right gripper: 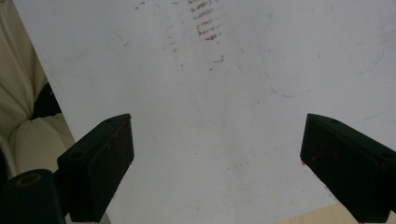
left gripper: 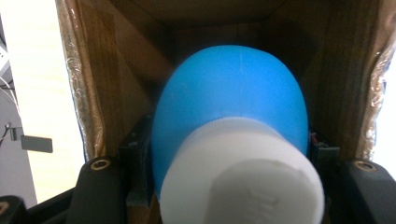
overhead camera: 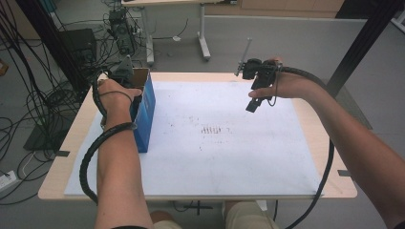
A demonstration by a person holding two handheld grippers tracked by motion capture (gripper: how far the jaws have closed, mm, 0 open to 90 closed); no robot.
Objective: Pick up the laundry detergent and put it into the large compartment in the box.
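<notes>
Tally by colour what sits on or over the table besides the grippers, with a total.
Blue: 2, the box and the rounded object held inside it
White: 2, the sheet and the foam cylinder
Total: 4

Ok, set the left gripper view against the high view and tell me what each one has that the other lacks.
Left gripper view: a blue and white object clamped between the left gripper's jaws, deep inside the brown cardboard interior.

High view: the box's blue outside, the right gripper held above the white sheet, and both forearms.

Shared: the open box at the table's left edge, with the left gripper reaching into it.
</notes>
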